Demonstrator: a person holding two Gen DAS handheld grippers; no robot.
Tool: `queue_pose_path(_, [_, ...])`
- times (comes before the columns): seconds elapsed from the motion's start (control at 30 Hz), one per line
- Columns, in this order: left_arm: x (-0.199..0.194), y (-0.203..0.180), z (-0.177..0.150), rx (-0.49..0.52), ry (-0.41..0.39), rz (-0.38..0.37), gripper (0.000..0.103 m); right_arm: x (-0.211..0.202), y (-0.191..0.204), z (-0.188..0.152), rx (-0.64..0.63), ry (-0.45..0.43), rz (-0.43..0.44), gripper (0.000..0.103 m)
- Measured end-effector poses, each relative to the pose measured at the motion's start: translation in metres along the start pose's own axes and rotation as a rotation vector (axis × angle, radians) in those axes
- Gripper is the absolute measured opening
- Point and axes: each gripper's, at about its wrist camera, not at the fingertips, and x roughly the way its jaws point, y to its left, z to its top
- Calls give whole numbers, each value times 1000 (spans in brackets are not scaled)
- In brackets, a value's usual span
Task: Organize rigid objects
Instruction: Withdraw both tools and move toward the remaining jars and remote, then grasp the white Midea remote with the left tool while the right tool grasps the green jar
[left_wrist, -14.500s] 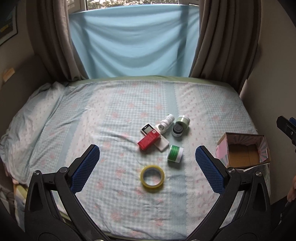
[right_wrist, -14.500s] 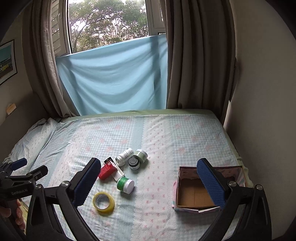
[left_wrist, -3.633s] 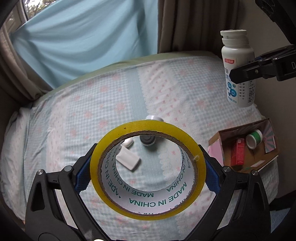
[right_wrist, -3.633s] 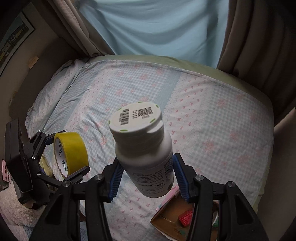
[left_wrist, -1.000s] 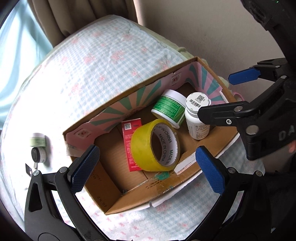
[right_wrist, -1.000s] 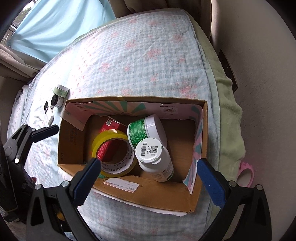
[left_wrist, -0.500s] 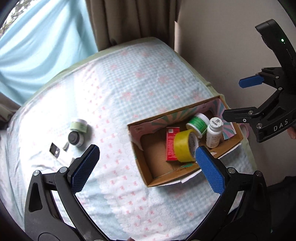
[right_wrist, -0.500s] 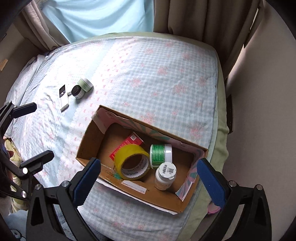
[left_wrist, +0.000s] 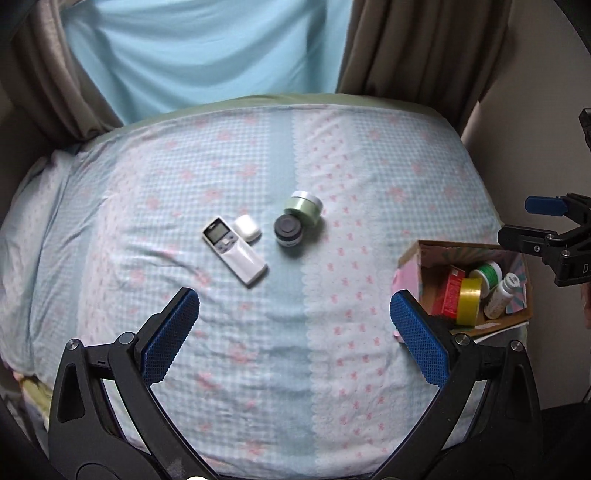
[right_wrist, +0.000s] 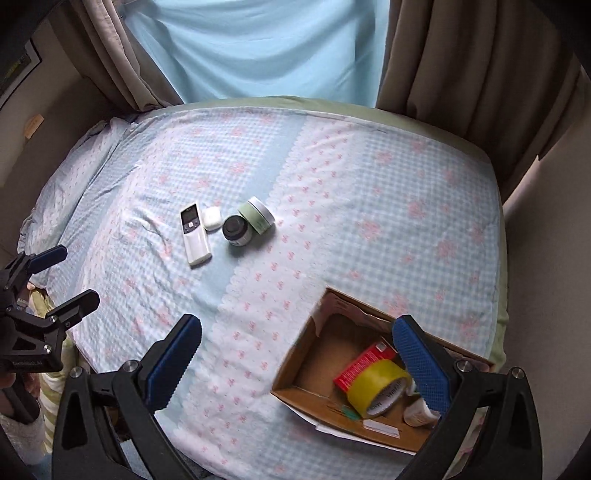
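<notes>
My right finger covers part of the box, so in that view I see only the red carton, the tape and a sliver of the white bottle. The left wrist view fills it in: green jar, bottle, tape and carton all sit inside the box, whose near corner hides behind my left finger. Labels are too small to read.

Both grippers hang above the bed with fingers spread wide and nothing between them: left gripper, right gripper.

Four things lie mid-bed, well apart from the box: the remote, a white case just beside its screen end, a dark jar and a pale green jar on its side, touching the dark one.

The box sits at the bed's near right corner, close to the wall. Between the box and the cluster the sheet lies bare, and the far half up to the curtains too.
</notes>
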Motion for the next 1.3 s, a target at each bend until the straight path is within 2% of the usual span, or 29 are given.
queue_pose_path(0.13, [0,47,11,-62,-15,45,103,17,27,35,49,1,68,103])
queue_pose_path(0.27, [13,89,22,-151,3,93,103,43,45,69,117,49,114,103])
queue_pose_path(0.4, [40,127,30,-279,47,111,103,74,57,96,175,101,140,103])
queue_pose_path(0.53, [79,149,34,-374,109,110,103,111,59,118,257,152,164,103])
queue_pose_path(0.67, [126,160,33,-463,184,93,103,158,52,132,370,244,221,103])
queue_pose_path(0.83, [183,165,33,-540,277,80,103,211,37,136,514,331,230,103])
queue_pose_path(1.03, [249,162,31,-635,364,97,103,265,19,138,676,368,196,103])
queue_pose_path(1.13, [279,156,26,-673,397,101,103,288,14,133,766,376,208,103])
queue_pose_path(1.3, [322,149,15,-741,446,100,100,316,14,128,802,388,188,103])
